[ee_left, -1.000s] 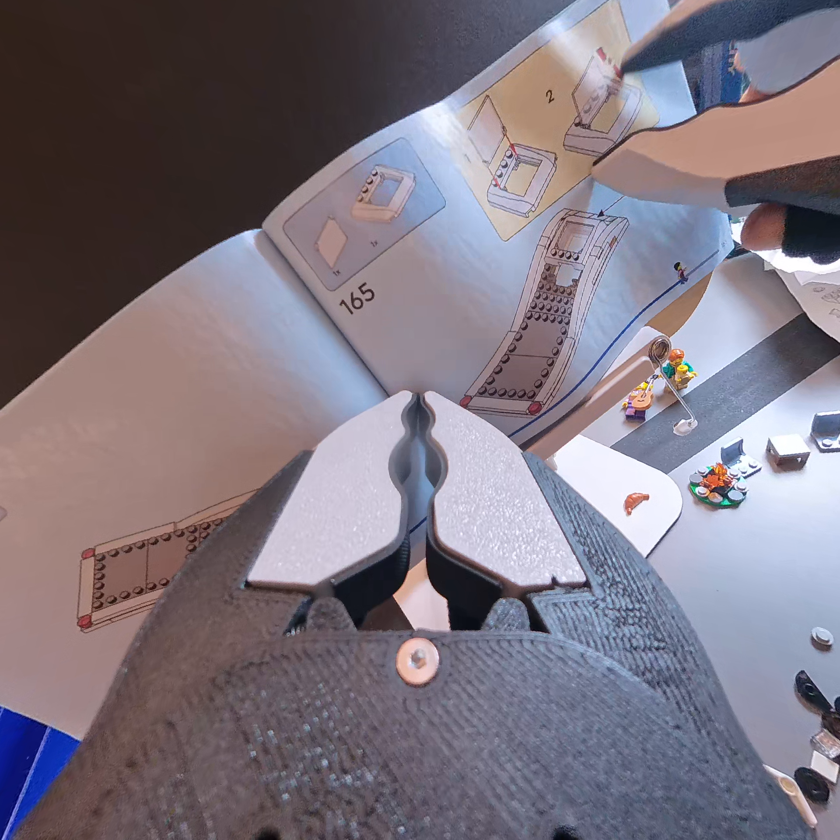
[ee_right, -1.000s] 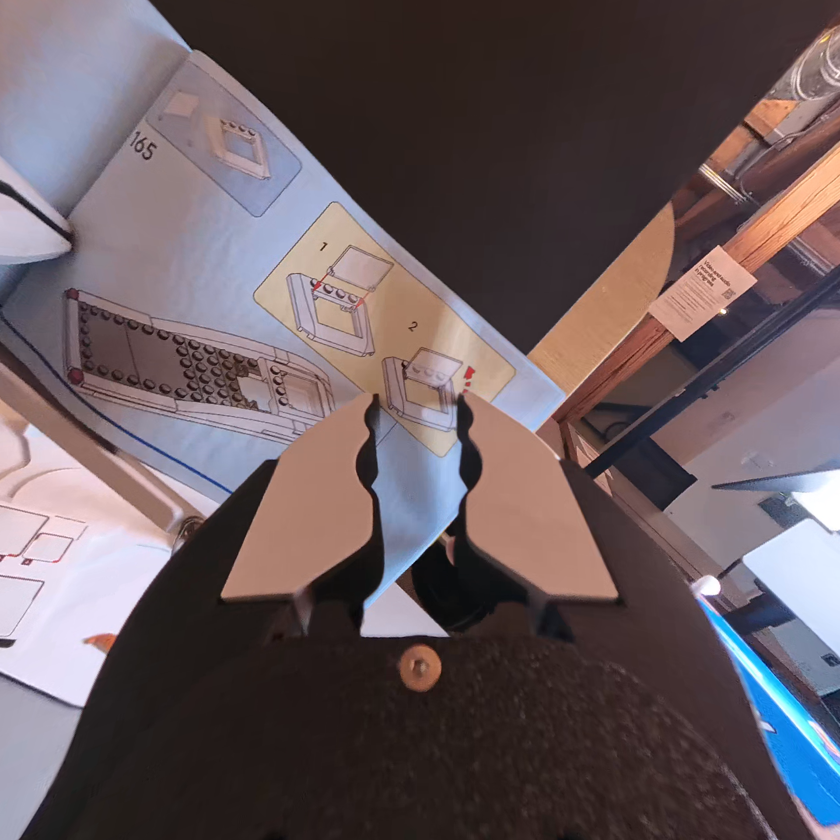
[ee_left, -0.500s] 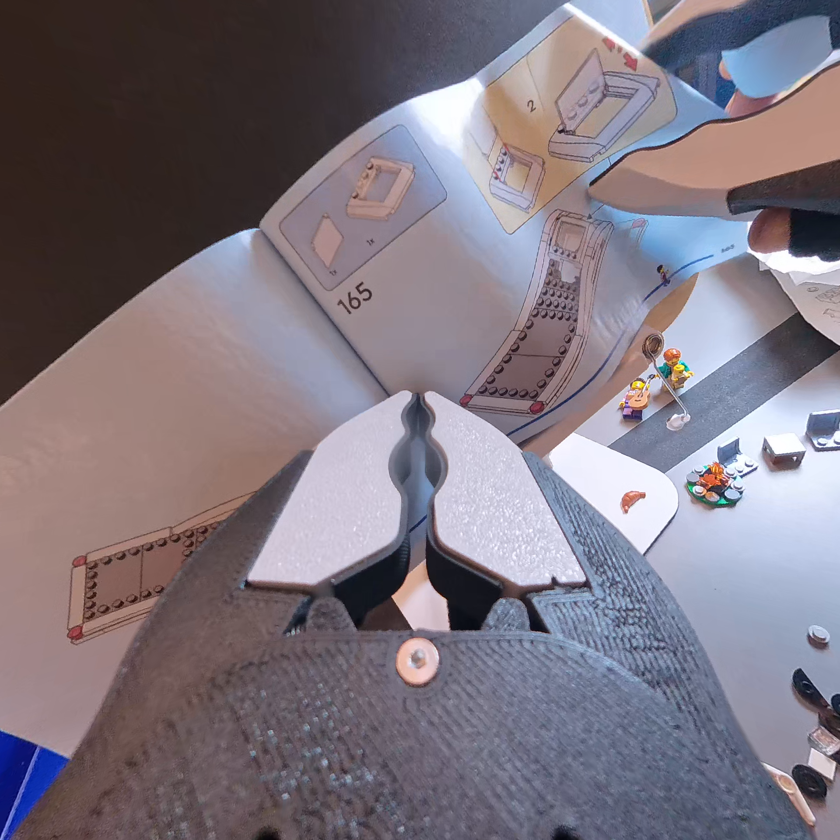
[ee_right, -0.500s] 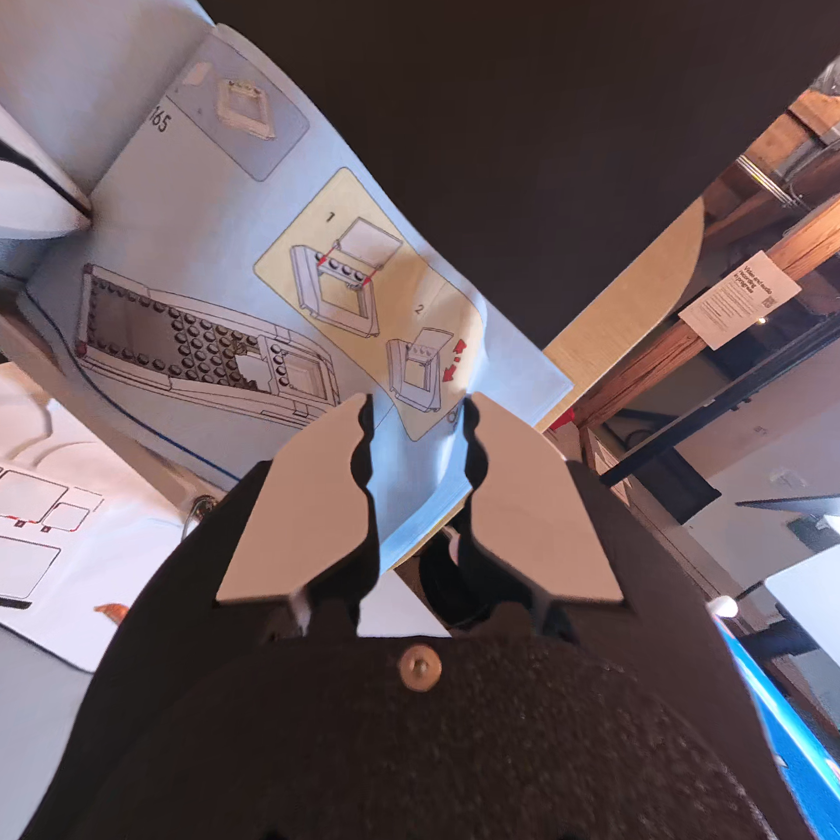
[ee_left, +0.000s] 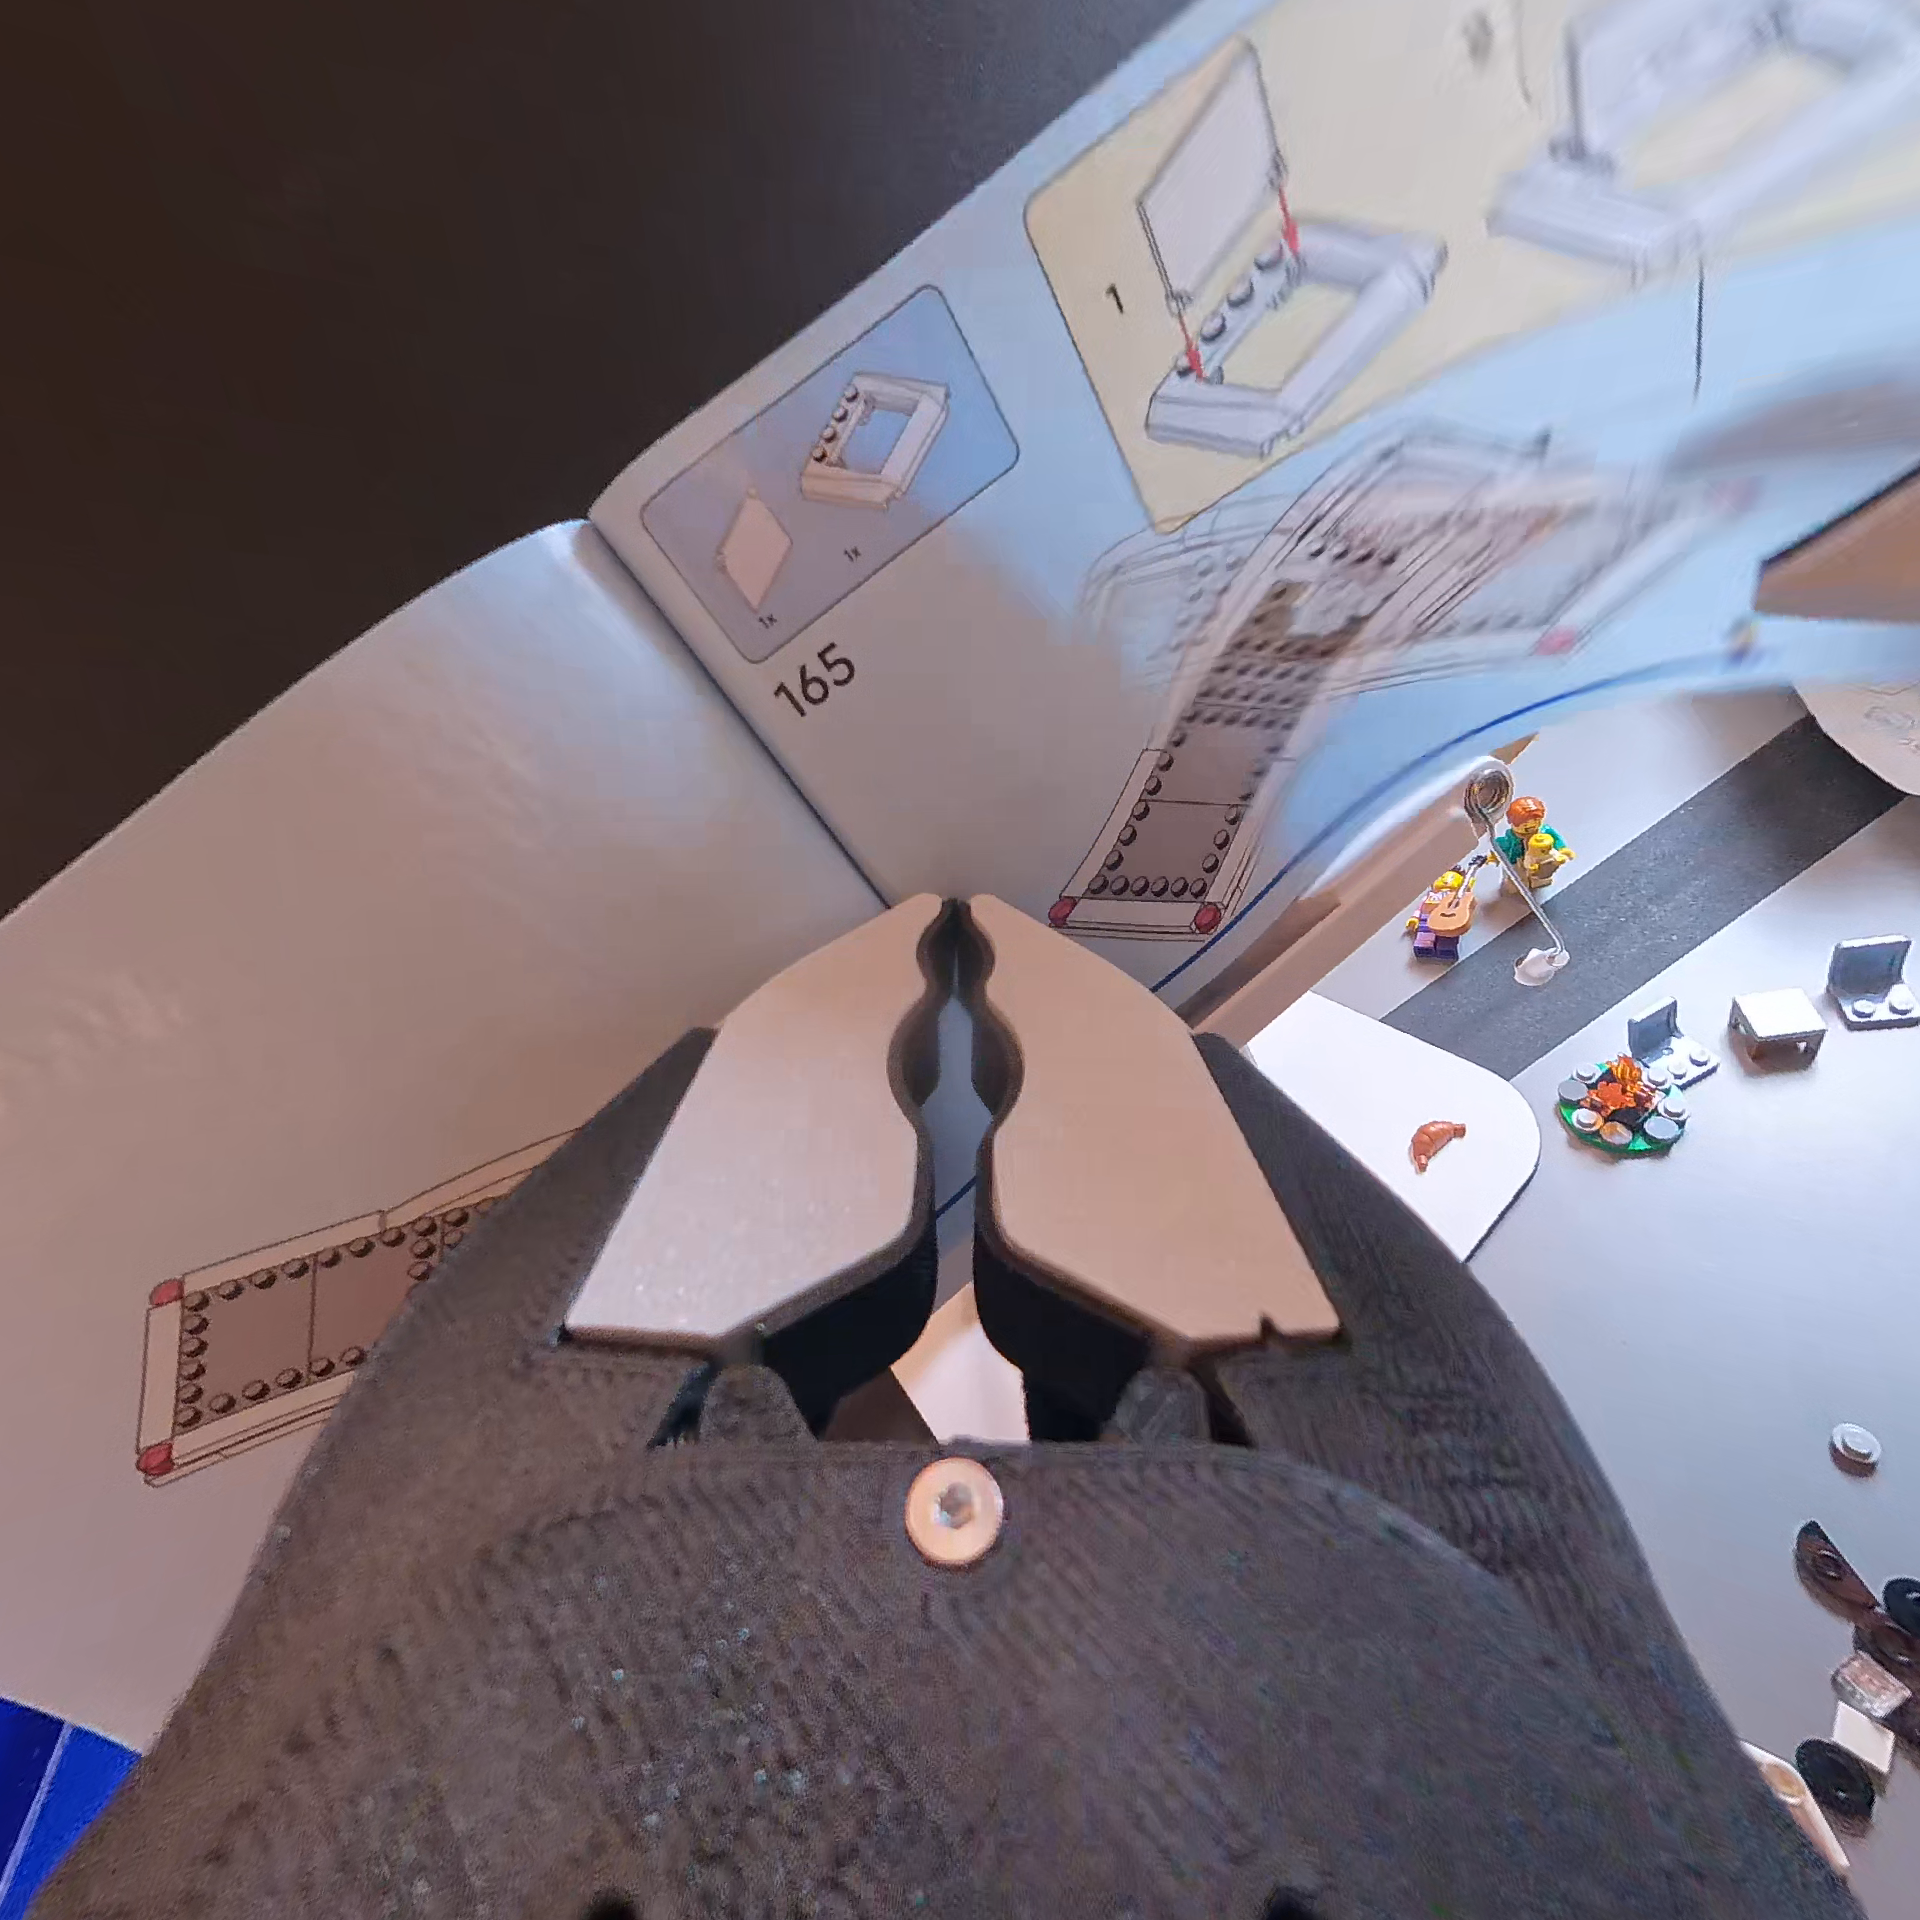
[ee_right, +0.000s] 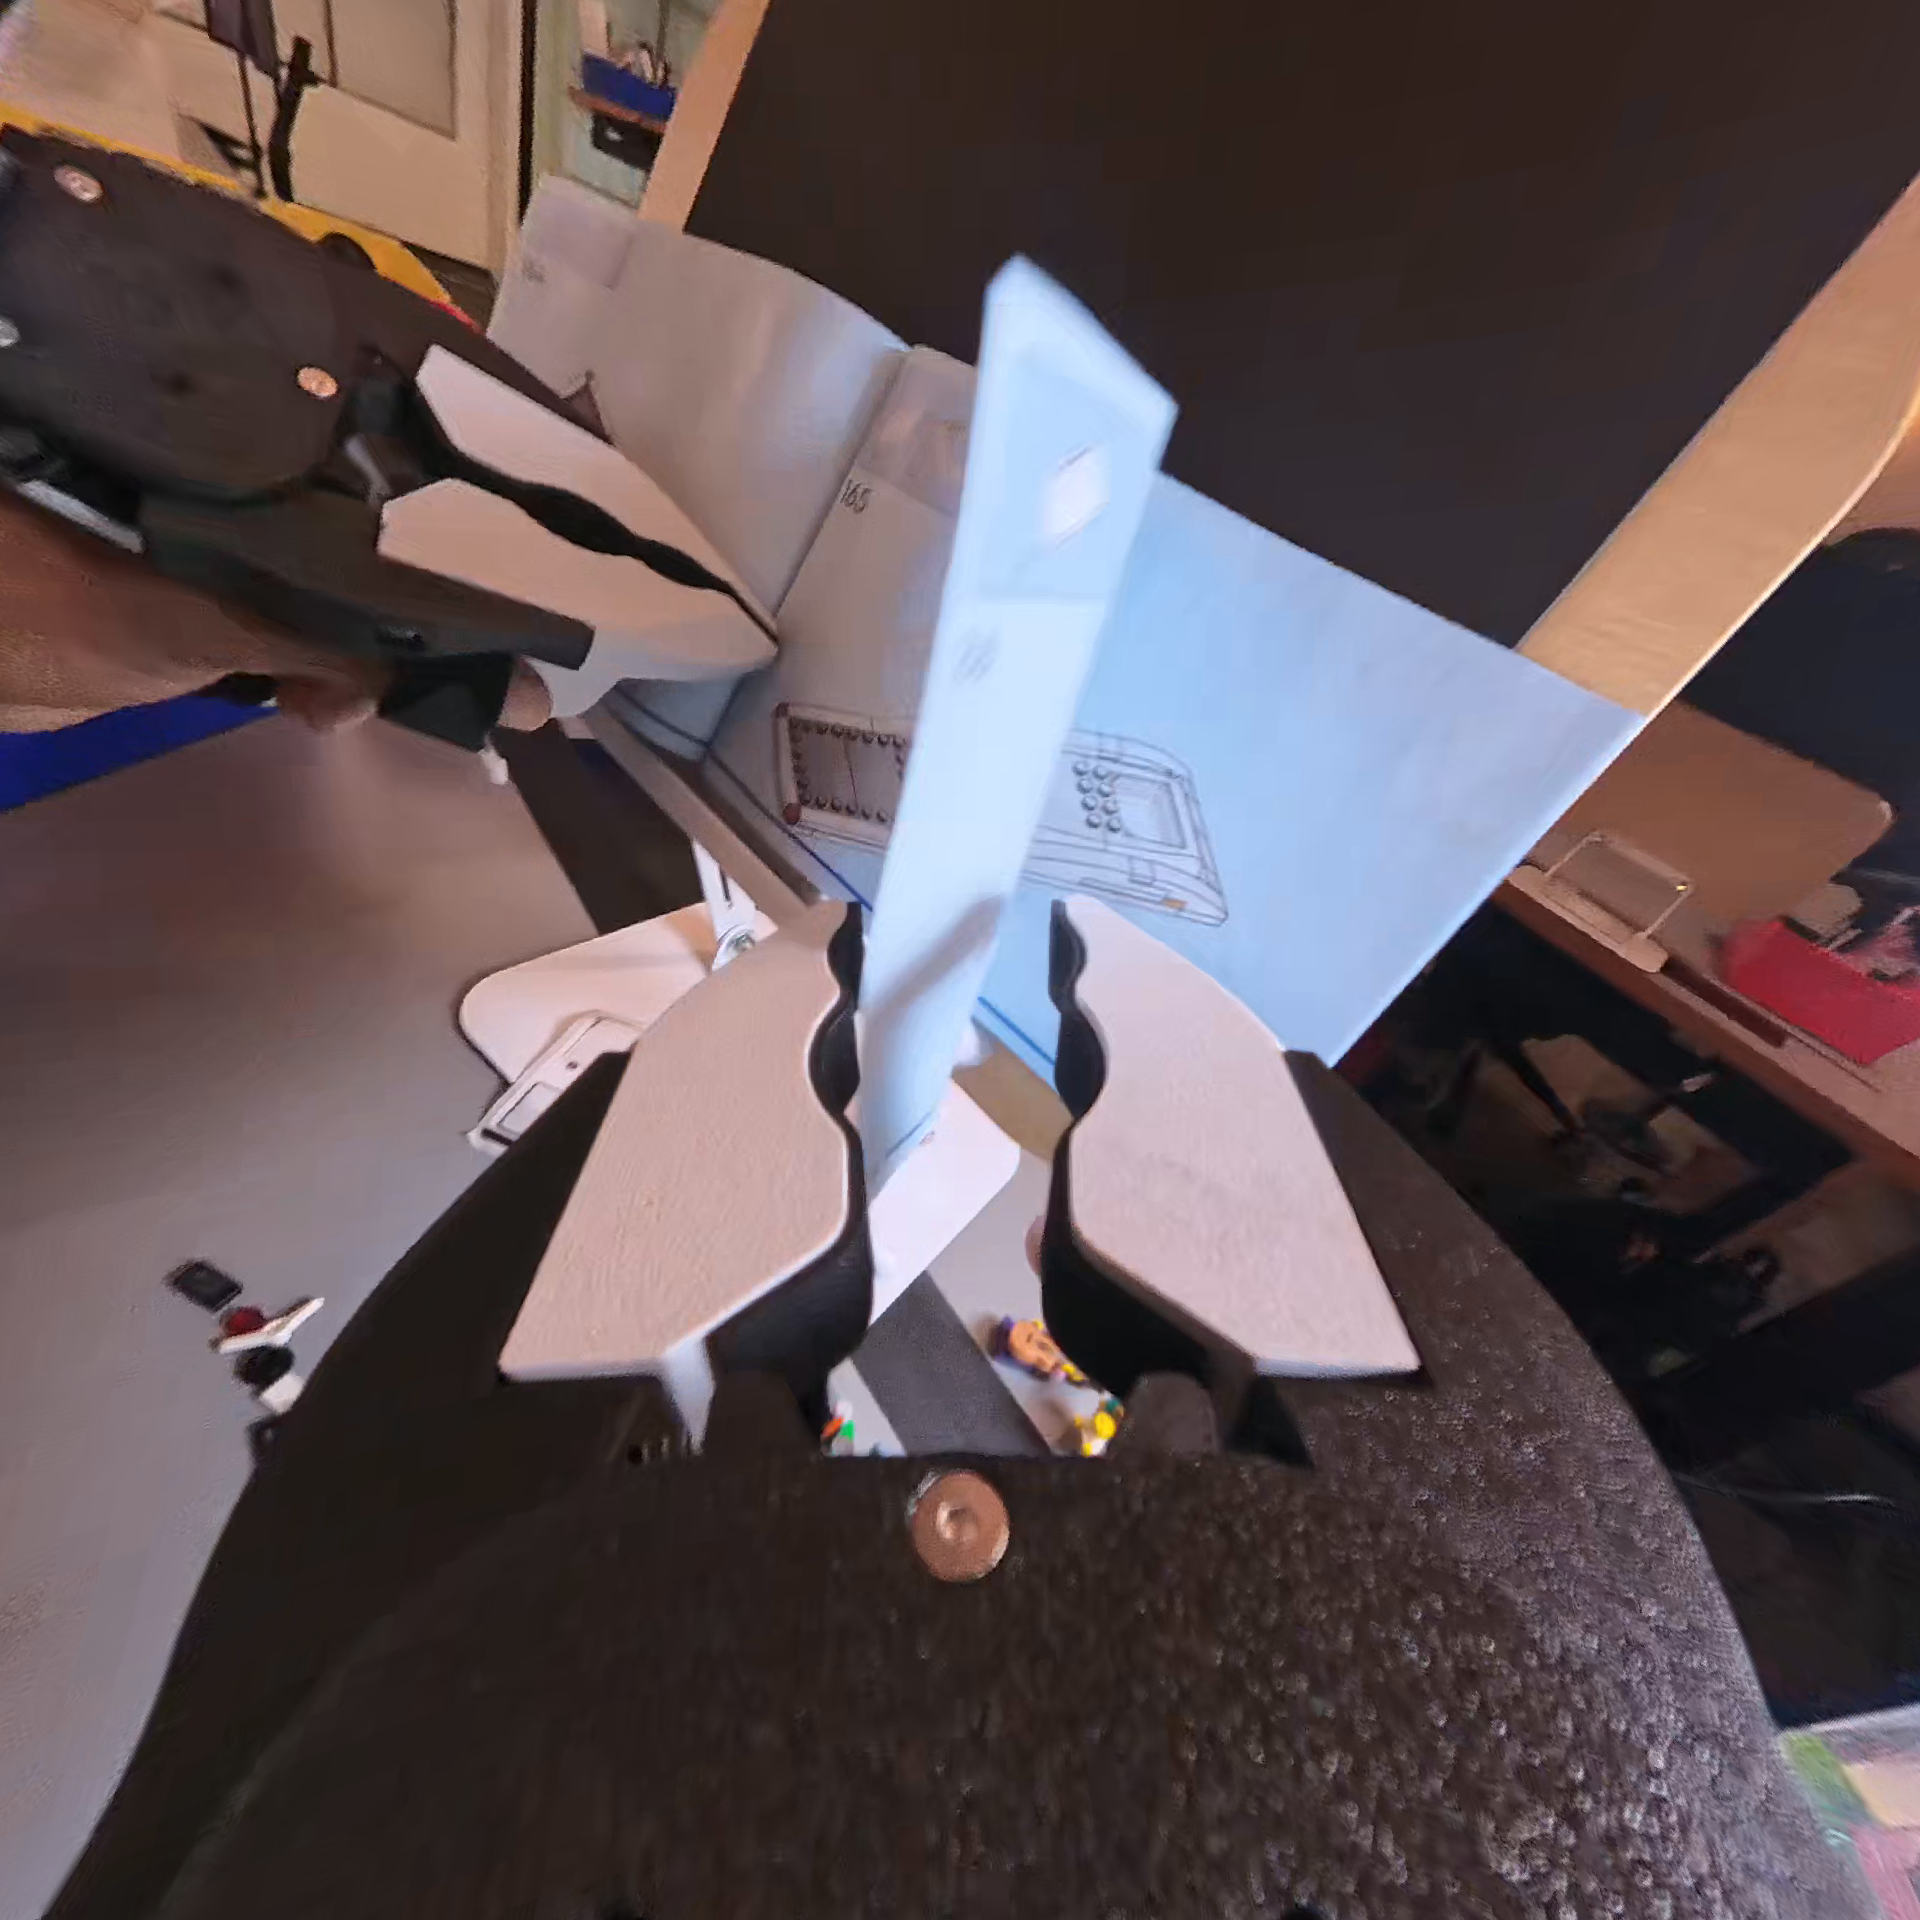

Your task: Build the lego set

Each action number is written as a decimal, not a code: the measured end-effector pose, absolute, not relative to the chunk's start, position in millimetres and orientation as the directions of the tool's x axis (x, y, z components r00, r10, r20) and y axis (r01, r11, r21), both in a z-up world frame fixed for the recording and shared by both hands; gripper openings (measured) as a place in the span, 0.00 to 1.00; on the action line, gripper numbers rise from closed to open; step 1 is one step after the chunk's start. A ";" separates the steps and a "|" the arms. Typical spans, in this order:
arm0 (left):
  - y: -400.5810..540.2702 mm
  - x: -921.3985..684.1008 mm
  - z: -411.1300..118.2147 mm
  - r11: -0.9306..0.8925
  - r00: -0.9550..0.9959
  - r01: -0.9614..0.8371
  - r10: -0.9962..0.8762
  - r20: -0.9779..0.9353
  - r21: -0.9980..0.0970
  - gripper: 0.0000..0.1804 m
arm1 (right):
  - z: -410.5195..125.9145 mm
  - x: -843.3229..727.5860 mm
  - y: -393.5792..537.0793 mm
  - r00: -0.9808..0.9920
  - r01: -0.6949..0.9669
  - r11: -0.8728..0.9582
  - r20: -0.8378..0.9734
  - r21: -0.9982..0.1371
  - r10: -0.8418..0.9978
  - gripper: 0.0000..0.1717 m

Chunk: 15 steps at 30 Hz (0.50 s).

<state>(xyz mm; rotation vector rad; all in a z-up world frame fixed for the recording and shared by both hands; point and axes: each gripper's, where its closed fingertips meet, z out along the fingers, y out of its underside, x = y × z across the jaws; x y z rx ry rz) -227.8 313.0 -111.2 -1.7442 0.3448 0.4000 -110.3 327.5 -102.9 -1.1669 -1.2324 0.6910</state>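
- The left gripper (ee_left: 954, 914) has its fingers pressed together, tips meeting right at the fold of an open instruction booklet (ee_left: 436, 935); whether a page edge is nipped between the tips cannot be told
- The right gripper (ee_right: 951, 925) has its fingers spread; a loose light blue page (ee_right: 1023, 644) of the booklet stands on edge between them, lying close along the left finger (ee_right: 717, 1132) with a clear gap to the right one, so it is not pinched
- The booklet leans on a white stand (ee_left: 1382, 1101) at the back of the grey bench (ee_left: 1662, 1299); a dark panel (ee_left: 312, 260) rises just behind it, leaving little room there
- To the right of the stand the bench is open, crossed by a dark strip (ee_left: 1621, 914), with small toy pieces scattered: two toy figures (ee_left: 1496, 883), a round green campfire piece (ee_left: 1616, 1101), grey bricks (ee_left: 1777, 1023), a brown croissant piece (ee_left: 1437, 1141) on the stand's foot, and black and white bits (ee_left: 1860, 1662) near the picture's edge
- In the left view the right half of the booklet is smeared by motion and its drawings are hard to make out; the gripper's body hides the lower part of the spread
- The pages carry printed building diagrams and step numbers
- In the right view the background room is blurred
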 end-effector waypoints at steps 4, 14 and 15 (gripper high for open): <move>313.0 -227.8 -111.1 -0.208 0.897 -0.435 -0.016 -0.441 -0.876 0.00 | -105.5 -105.5 316.2 0.206 0.199 0.327 0.366 -0.924 0.908 0.00; 272.9 -170.9 -84.5 -0.133 0.909 -0.036 -0.416 0.023 -0.990 0.23 | -104.8 -132.3 276.4 0.151 0.229 0.396 0.434 -0.889 0.888 0.00; 259.8 -157.4 -72.7 -0.133 0.858 0.078 -0.496 0.135 -0.988 0.25 | -105.2 -138.1 271.4 0.144 0.237 0.426 0.466 -0.873 0.873 0.00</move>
